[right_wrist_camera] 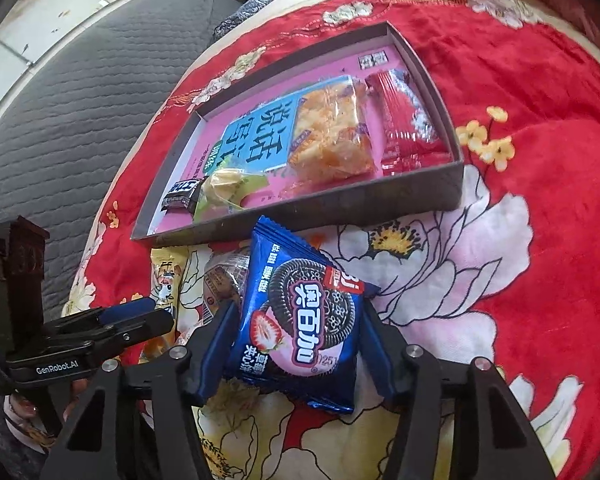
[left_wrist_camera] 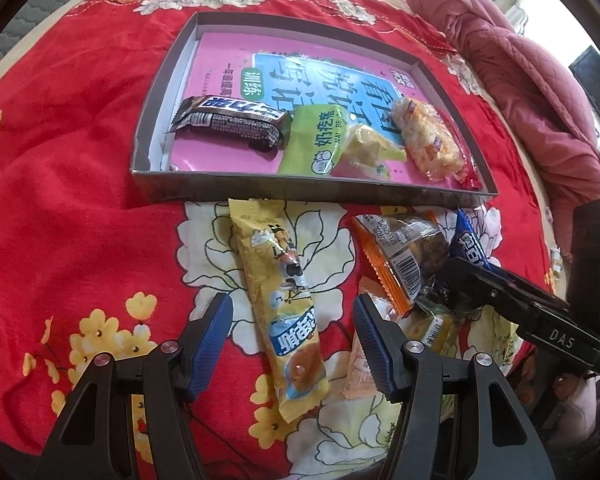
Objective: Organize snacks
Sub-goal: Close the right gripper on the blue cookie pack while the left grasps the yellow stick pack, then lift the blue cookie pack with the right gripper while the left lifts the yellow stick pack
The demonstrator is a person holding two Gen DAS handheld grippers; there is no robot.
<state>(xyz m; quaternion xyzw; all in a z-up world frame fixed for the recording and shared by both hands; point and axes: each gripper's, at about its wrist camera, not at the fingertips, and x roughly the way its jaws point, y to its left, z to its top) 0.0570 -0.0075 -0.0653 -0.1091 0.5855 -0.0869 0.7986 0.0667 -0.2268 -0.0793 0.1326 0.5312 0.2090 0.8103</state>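
The snacks lie on a bed with a red flowered blanket (left_wrist_camera: pixel 80 208), just in front of a shallow box (left_wrist_camera: pixel 300 194) that already holds several packets.

At the left, the left tool (left_wrist_camera: pixel 292 344) stands open over a long yellow packet (left_wrist_camera: pixel 278 300). Its jaws are on both sides of the packet and do not touch it. An orange packet (left_wrist_camera: pixel 384 268) lies close at 2 o'clock from this tool, so the right pad could catch it too when the jaws close.

At the right, the right tool (right_wrist_camera: pixel 296 344) has a blue cookie packet (right_wrist_camera: pixel 300 320) between its pads. They seem to touch its edges, but I cannot tell if the grip is firm. The puffed slippery wrapper could slide out during the lift toward the box at 12 o'clock. Both tools work near each other and might collide.
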